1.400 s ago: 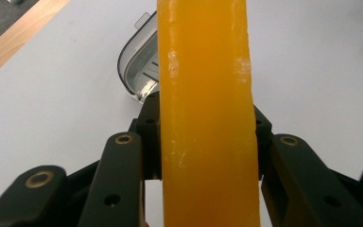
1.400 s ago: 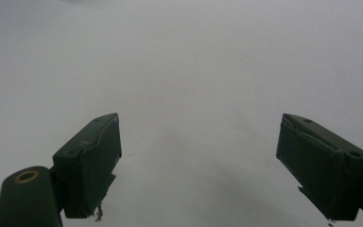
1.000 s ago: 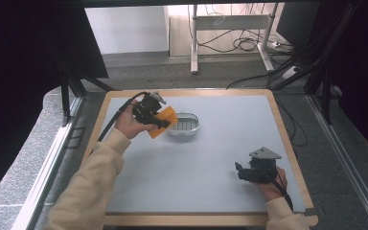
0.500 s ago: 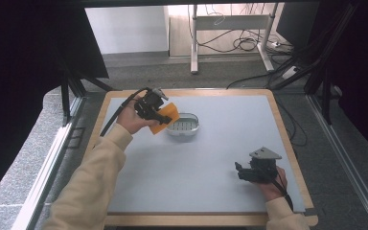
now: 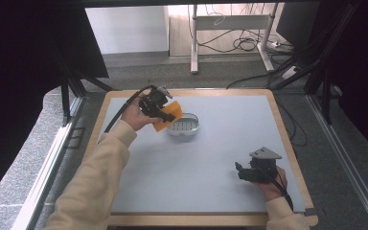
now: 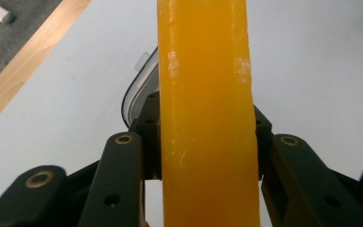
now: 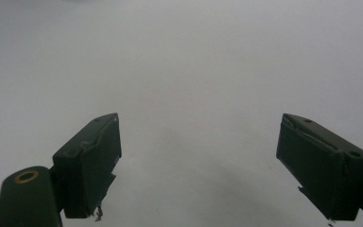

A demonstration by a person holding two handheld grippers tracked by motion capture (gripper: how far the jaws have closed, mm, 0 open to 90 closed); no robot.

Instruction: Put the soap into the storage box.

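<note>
Upper left of the high view: my left gripper (image 5: 165, 112) pinches the orange bar (image 5: 167, 116) across its narrow faces, jaws at its lower half, just above the left rim of the dish (image 5: 183, 127). I judge the bar light, stiff, waxy-slick, so the mid-length grip suits. Lower right, my right gripper (image 5: 242, 171) rests on the bench (image 5: 220, 143), jaws spread on nothing.

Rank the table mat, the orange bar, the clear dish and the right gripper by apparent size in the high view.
1. Table mat, by far the largest.
2. Right gripper and clear dish: look alike, so unranked.
3. Orange bar: smallest as seen, partly hidden by the left gripper.
</note>
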